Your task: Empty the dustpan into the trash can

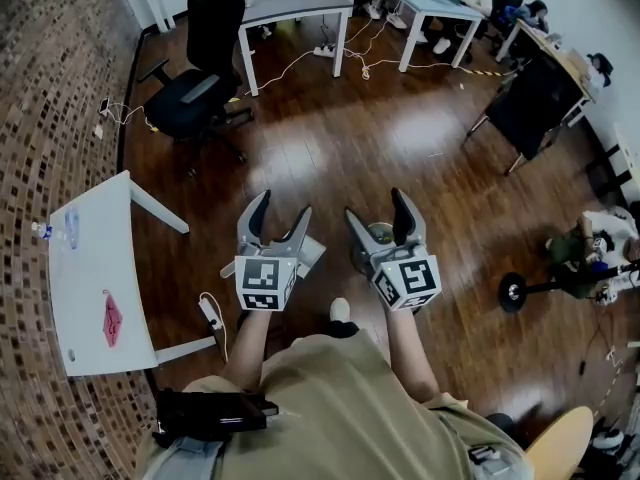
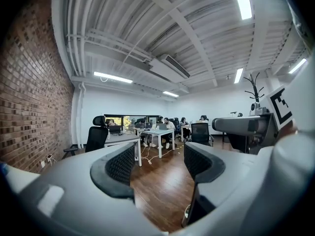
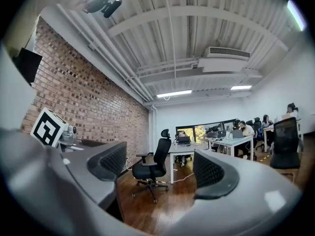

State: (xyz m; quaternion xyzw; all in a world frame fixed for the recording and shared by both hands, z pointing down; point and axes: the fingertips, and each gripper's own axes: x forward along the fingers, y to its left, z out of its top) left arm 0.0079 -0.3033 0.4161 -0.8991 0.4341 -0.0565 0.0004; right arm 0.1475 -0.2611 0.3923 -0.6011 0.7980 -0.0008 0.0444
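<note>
In the head view my left gripper [image 1: 283, 205] and right gripper [image 1: 374, 204] are held side by side over the dark wood floor, both open and empty. On the floor, partly hidden under the right gripper, stands a small round trash can [image 1: 379, 234]. A pale flat thing [image 1: 314, 254], possibly the dustpan, pokes out from under the left gripper. The left gripper view has wide-apart jaws [image 2: 157, 161] with only floor between them, and a pale round rim [image 2: 186, 213] low down. Nothing lies between the jaws [image 3: 160, 168] in the right gripper view either.
A white table [image 1: 95, 268] stands by the brick wall at left, with a power strip [image 1: 210, 313] on the floor beside it. A black office chair [image 1: 200, 88] and desks [image 1: 295, 3] are ahead. A dark chair [image 1: 530, 108], seated people and a floor stand [image 1: 513, 291] are at right.
</note>
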